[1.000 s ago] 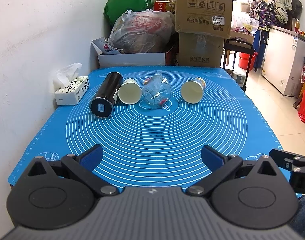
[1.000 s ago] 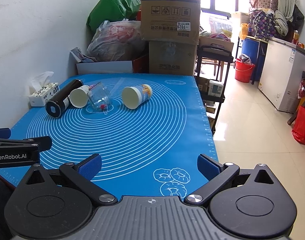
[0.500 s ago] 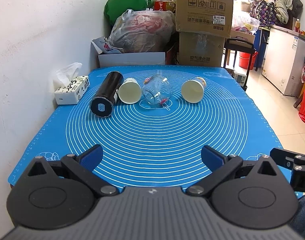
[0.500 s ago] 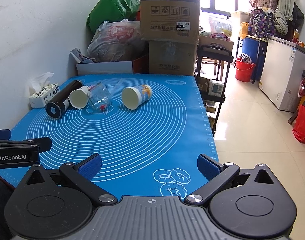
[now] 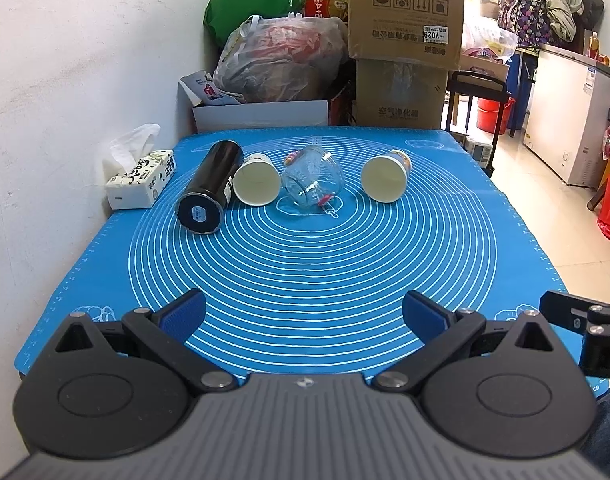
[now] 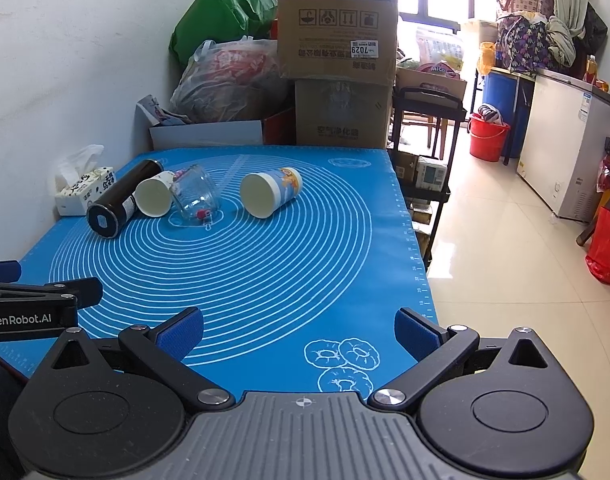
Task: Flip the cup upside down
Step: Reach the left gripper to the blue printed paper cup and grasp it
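Observation:
Several cups lie on their sides at the far part of a blue mat (image 5: 313, 264): a black tumbler (image 5: 209, 192), a paper cup (image 5: 257, 185), a clear glass cup (image 5: 313, 184) and a printed paper cup (image 5: 385, 181), mouths facing me. In the right wrist view they show as the tumbler (image 6: 123, 200), paper cup (image 6: 155, 198), glass cup (image 6: 195, 196) and printed cup (image 6: 269, 192). My left gripper (image 5: 304, 312) is open and empty near the mat's front edge. My right gripper (image 6: 299, 326) is open and empty at the front right.
A tissue box (image 5: 143, 182) sits at the mat's left edge by the white wall. Cardboard boxes (image 5: 405, 52) and plastic bags (image 5: 277, 64) pile up behind the table. A black cart (image 6: 425, 152) stands right of the table; tiled floor lies beyond.

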Motion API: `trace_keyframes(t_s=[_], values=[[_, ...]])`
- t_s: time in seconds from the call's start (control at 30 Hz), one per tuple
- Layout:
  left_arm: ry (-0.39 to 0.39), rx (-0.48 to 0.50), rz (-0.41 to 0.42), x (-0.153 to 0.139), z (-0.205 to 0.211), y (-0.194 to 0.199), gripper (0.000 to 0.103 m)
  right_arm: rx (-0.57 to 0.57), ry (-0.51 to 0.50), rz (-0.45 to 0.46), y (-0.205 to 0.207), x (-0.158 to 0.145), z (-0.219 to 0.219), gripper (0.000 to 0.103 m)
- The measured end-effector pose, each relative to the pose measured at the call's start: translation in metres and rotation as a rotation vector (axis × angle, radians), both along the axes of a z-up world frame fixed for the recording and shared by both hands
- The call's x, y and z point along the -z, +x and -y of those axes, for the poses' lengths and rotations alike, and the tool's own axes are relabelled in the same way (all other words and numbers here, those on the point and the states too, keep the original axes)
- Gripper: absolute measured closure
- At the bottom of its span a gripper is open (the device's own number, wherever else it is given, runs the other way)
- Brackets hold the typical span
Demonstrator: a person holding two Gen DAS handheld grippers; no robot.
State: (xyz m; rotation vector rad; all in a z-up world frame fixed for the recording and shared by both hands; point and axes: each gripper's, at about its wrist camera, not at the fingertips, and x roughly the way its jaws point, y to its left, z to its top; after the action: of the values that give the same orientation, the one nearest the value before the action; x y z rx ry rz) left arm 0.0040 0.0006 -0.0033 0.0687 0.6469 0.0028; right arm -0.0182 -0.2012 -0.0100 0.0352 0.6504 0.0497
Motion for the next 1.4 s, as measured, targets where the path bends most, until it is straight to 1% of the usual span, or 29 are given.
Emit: trace_keyframes(t_s=[0.27, 0.4, 0.57, 0.73, 0.8, 0.9, 0.97, 1.0, 1.1, 1.23, 1.3, 1.4], values=[[-0.004, 0.022, -0.015, 0.001, 0.006, 0.015, 0.0, 0.04, 0.006, 0.008, 0.013, 0.002, 0.011, 0.0], [0.026, 0.03, 0.005, -0.001, 0.011, 0.031, 0.0, 0.055, -0.005, 0.015, 0.026, 0.002, 0.018, 0.0], [0.064, 0.065, 0.034, -0.008, 0.022, 0.071, 0.0, 0.068, -0.007, 0.005, 0.044, 0.009, 0.025, 0.0], [0.138, 0.145, 0.05, -0.006, 0.046, 0.123, 0.0, 0.099, -0.013, -0.022, 0.066, 0.023, 0.035, 0.0], [0.15, 0.184, 0.053, -0.002, 0.058, 0.147, 0.0, 0.116, -0.007, -0.036, 0.076, 0.03, 0.042, 0.0], [0.146, 0.232, 0.033, 0.009, 0.074, 0.181, 0.0, 0.137, -0.003, -0.051, 0.086, 0.039, 0.05, 0.0], [0.172, 0.26, 0.016, 0.018, 0.088, 0.206, 0.0, 0.149, 0.001, -0.059, 0.093, 0.044, 0.055, 0.0], [0.188, 0.266, 0.02, 0.024, 0.094, 0.217, 0.0, 0.154, 0.004, -0.062, 0.096, 0.047, 0.058, 0.0], [0.243, 0.279, 0.022, 0.041, 0.11, 0.244, 0.0, 0.162, 0.012, -0.076, 0.103, 0.054, 0.062, 0.0], [0.292, 0.293, -0.025, 0.067, 0.125, 0.278, 0.0, 0.164, 0.024, -0.097, 0.114, 0.064, 0.067, 0.0], [0.308, 0.284, -0.039, 0.075, 0.126, 0.289, 0.0, 0.164, 0.033, -0.104, 0.118, 0.068, 0.069, 0.0], [0.302, 0.273, -0.067, 0.084, 0.126, 0.304, 0.001, 0.162, 0.042, -0.112, 0.123, 0.073, 0.07, 0.0]])
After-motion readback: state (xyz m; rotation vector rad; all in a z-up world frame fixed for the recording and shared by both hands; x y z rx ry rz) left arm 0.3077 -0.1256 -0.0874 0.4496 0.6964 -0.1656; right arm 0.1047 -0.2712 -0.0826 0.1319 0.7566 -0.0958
